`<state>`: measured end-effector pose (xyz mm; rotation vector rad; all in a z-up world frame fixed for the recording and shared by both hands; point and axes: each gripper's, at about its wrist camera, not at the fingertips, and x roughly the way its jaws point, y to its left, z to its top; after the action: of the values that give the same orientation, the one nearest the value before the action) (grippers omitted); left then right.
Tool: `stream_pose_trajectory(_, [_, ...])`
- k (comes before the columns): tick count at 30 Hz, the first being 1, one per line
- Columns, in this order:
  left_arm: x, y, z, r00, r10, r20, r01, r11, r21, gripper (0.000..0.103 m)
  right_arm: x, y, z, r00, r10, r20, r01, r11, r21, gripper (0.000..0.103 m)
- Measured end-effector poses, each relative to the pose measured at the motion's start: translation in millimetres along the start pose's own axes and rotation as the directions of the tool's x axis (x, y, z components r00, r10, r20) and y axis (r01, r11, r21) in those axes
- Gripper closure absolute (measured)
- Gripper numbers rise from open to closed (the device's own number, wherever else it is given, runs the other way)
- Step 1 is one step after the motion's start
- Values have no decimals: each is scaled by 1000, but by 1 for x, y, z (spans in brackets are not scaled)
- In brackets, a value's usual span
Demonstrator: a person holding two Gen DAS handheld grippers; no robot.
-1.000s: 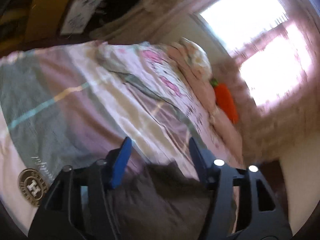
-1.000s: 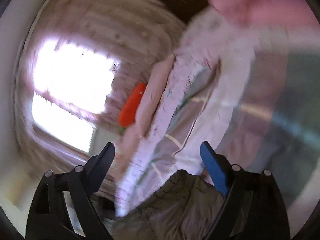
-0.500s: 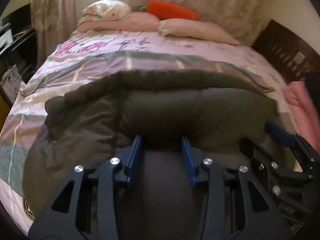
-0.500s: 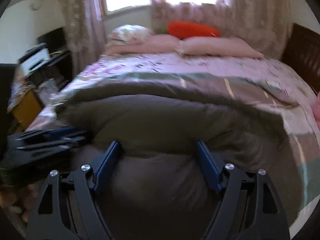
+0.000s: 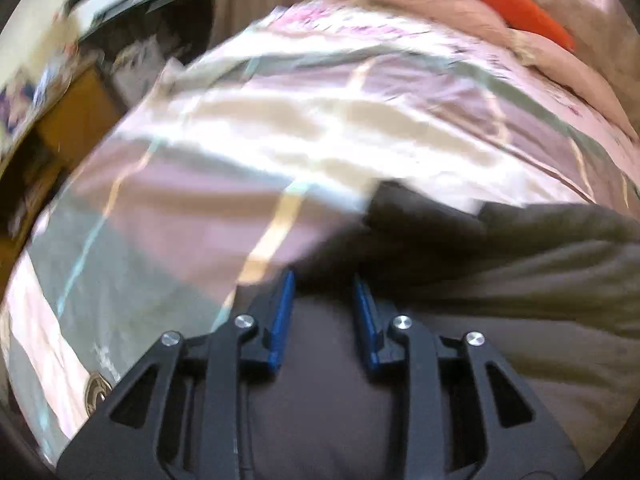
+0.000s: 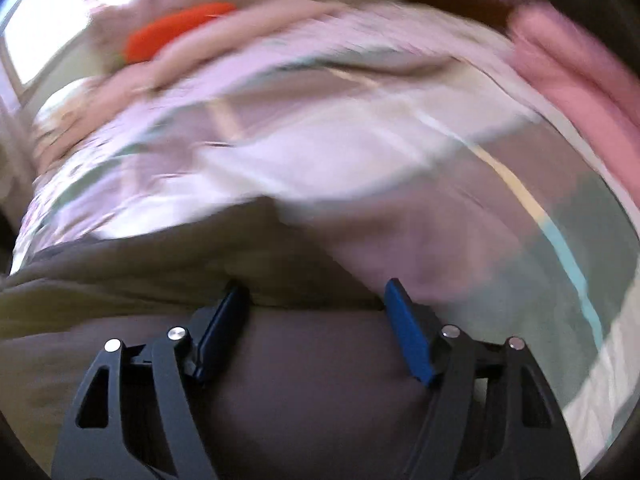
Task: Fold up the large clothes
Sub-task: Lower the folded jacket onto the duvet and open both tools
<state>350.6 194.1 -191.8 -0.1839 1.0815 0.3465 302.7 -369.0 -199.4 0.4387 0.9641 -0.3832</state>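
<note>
Lying between both tongs' spread jaws, dark garment (image 5: 500,280) on bedspread (image 5: 280,140).

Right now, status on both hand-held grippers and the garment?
Left hand-held gripper open, right hand-held gripper open. Dark grey garment spread on striped bedspread between both. Frames blurred; nothing blocking.

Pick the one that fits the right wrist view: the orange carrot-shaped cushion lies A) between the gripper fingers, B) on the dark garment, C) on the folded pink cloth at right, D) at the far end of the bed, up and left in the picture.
D: the orange carrot-shaped cushion sits among the pale pillows at the far end, well beyond the dark garment under the right gripper.
</note>
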Motion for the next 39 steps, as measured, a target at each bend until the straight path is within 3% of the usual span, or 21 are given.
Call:
stream_pose_trajectory(2, [-6,10,-2,999,-44,4,44,998,-37,72,2,-21,-1,998,58,-31,-55,995,82,23])
stream_pose_trajectory(5, [-37,8,-4,996,-54,77,60,996,-69,65,-36,-20,-1,997,6,72,-11,998,69,23])
stream_pose_trajectory(7, [-78,-17,-10,976,-157,149,155,988,23,57,-82,11,-6,984,51,170,-40,997,-64,23])
stream_pose_trajectory(9, [-111,-50,-25,954,-236,184,209,966,152,53,-123,52,-28,971,135,199,-87,968,-236,23])
stream_pose_trajectory(11, [-126,-74,-41,944,-289,158,247,939,239,53,-142,82,-54,964,210,161,-145,928,-342,23])
stream_pose_trajectory(13, [-126,-102,-65,943,-324,79,283,901,329,57,-143,109,-77,967,234,100,-171,890,-423,23])
stream_pose_trajectory(17, [-113,-128,-89,967,-229,111,166,898,407,58,-117,141,-117,983,181,25,-139,830,-539,23])
stream_pose_trajectory(20, [-93,-126,-87,972,-229,57,191,905,380,58,-86,137,-126,984,176,-12,-155,832,-533,22])
stream_pose_trajectory(22, [-84,-129,-87,974,-219,57,181,903,389,56,-73,136,-124,982,187,-34,-177,836,-519,21])
stream_pose_trajectory(27, [-75,-140,-90,979,-196,58,158,908,388,56,-64,141,-130,987,158,-13,-139,825,-548,20])
stream_pose_trajectory(29, [-80,-137,-89,977,-202,60,166,913,372,57,-72,140,-126,988,147,-38,-143,826,-546,21])
stream_pose_trajectory(30, [-89,-132,-91,972,-221,79,179,915,361,59,-81,140,-120,987,155,-35,-150,836,-528,27])
stream_pose_trajectory(31, [-99,-130,-91,966,-237,106,185,915,358,59,-100,140,-113,980,198,4,-169,848,-502,27])
stream_pose_trajectory(33, [-122,-132,-91,941,-271,201,183,910,371,57,-137,152,-106,955,274,111,-176,829,-530,27])
stream_pose_trajectory(35, [-137,-141,-87,919,-305,249,196,903,382,50,-148,165,-101,945,303,119,-190,811,-554,27])
stream_pose_trajectory(37, [-133,-152,-83,923,-311,227,204,895,396,50,-132,182,-98,955,291,61,-214,815,-539,27])
stream_pose_trajectory(39, [-114,-161,-80,940,-282,194,189,901,390,49,-105,186,-96,969,243,40,-190,839,-510,27])
